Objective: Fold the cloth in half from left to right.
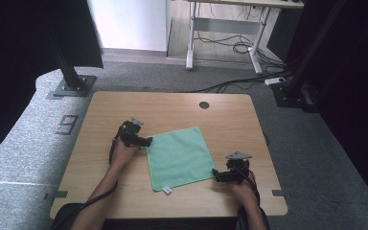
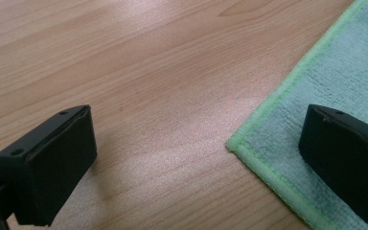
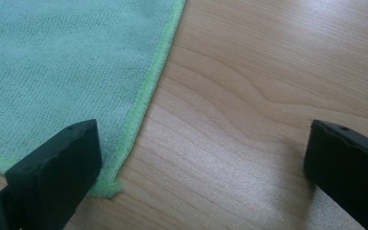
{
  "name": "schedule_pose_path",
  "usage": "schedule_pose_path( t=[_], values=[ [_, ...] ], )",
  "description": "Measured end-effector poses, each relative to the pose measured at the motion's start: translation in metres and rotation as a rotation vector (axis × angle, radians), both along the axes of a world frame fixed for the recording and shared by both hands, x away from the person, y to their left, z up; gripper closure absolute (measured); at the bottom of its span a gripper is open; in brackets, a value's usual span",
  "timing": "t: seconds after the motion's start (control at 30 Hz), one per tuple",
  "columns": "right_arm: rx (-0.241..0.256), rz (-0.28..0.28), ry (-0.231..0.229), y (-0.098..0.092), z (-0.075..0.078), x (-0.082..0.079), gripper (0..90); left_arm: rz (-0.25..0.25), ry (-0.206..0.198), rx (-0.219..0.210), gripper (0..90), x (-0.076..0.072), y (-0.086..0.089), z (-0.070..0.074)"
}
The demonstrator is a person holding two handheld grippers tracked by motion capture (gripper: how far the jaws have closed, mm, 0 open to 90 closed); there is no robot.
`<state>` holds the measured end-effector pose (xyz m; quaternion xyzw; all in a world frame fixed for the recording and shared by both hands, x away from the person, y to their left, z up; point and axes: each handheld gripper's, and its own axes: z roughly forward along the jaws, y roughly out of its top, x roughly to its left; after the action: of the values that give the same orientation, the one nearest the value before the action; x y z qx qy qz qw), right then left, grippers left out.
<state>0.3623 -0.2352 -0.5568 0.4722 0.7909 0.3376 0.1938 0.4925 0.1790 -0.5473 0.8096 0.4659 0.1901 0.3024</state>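
The light wooden table (image 1: 230, 115) is bare along its far edge and both side edges — open passage everywhere there. Only the flat square green microfibre cloth (image 1: 179, 158) lies mid-table toward the near edge — too low to block anything.

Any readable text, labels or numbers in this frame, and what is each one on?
"9": large grey numeral on the grey floor mat, left of the table.
White tag at the near corner of the green cloth: too small to read.
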Motion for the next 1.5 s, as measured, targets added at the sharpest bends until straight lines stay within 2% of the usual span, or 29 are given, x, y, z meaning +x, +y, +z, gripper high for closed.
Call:
schedule_pose_path(
  t=[0.1,0.33,0.5,0.67,0.77,1.0,1.13,1.5],
  values=[
    [0.000,0.000,0.000,0.000,0.000,0.000,0.0,0.009,0.024,-0.031,0.0,0.000,0.004,-0.001],
    [-0.004,0.000,0.010,0.002,0.001,0.001,0.0,0.008,0.018,-0.035,2.0,-0.008,0.012,-0.001],
    [-0.009,0.036,0.010,0.005,0.005,0.001,0.0,0.013,0.021,-0.034,1.9,-0.013,0.017,-0.001],
    [0.020,0.072,-0.001,0.013,0.014,0.000,0.0,0.018,0.020,-0.034,2.1,-0.014,0.018,-0.001],
    [0.032,0.103,0.009,0.022,0.019,-0.001,0.0,0.018,0.021,-0.033,2.0,-0.014,0.018,-0.001],
    [0.020,0.209,0.003,0.051,0.025,-0.004,0.0,0.012,0.022,-0.034,1.6,-0.013,0.018,-0.001],
    [0.017,0.260,0.005,0.069,0.026,-0.006,0.0,-0.004,0.018,-0.037,2.4,-0.012,0.019,-0.001],
    [0.020,0.381,0.024,0.117,0.026,-0.011,0.0,-0.008,0.011,-0.039,5.3,-0.012,0.019,-0.001]
  ],
)
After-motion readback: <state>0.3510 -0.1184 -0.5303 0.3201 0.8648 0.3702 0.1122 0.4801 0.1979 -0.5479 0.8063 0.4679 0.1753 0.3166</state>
